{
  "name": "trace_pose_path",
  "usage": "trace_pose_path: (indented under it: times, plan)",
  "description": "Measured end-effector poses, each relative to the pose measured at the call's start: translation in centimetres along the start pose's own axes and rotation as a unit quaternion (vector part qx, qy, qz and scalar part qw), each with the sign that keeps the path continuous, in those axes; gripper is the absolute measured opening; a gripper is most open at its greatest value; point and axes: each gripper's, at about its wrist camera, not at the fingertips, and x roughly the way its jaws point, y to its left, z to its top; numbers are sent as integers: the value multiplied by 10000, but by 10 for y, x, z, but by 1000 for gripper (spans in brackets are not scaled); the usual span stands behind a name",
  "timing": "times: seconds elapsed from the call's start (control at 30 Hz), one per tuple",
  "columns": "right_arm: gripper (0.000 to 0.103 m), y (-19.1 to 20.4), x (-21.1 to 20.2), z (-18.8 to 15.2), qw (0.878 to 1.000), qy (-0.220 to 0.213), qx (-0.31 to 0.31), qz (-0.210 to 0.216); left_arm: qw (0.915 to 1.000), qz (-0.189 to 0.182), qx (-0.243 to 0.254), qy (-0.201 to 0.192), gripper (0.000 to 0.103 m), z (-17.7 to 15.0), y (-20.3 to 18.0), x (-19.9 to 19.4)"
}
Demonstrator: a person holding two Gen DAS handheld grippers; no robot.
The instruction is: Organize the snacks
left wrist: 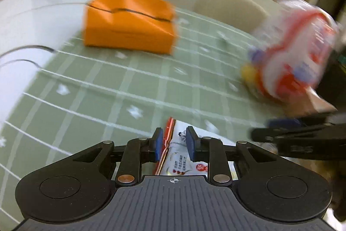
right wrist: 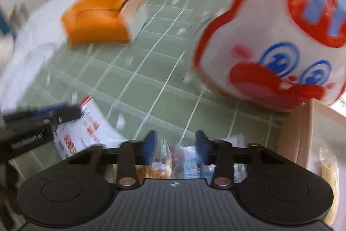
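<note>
A: Two grippers are working over the desk (left wrist: 90, 88). Left gripper (left wrist: 174, 144) is clamping the white snack packet (left wrist: 176, 157), long axis running away from the fingers.

B: Right gripper (right wrist: 175, 145) is closing over small snack packs (right wrist: 160, 170); contact is blurred. Orange box (left wrist: 129, 23) is lying ahead-left.

black left gripper (left wrist: 174, 144) (blue pads (left wrist: 159, 144)), silver screws (left wrist: 125, 178).
</note>
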Motion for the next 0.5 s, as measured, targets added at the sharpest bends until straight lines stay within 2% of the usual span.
trace_pose_path:
  times: [0.1,0.23,0.33,0.4,0.47,0.5]
  plan:
    - [39,6,-16,-21,9994,74,-219,249,9990,-386,122,210,28,-17,-7,-11]
    - [38,3,-39,-49,9975,214,-172,650,9965,-737,-99,380,28,-44,-10,-28]
    - [42,0,-55,-55,9985,56,-2,539,9952,-849,-110,476,28,-64,-19,-41]
    - [70,-4,-56,-48,9998,-93,103,170,9949,-866,-80,506,28,-74,-27,-48]
    - [74,-9,-48,-36,9995,-90,270,-104,9952,-834,-28,506,27,-81,-35,-54]
    - [74,-12,-39,-28,9994,4,337,-68,9957,-794,-24,486,27,-84,-35,-60]
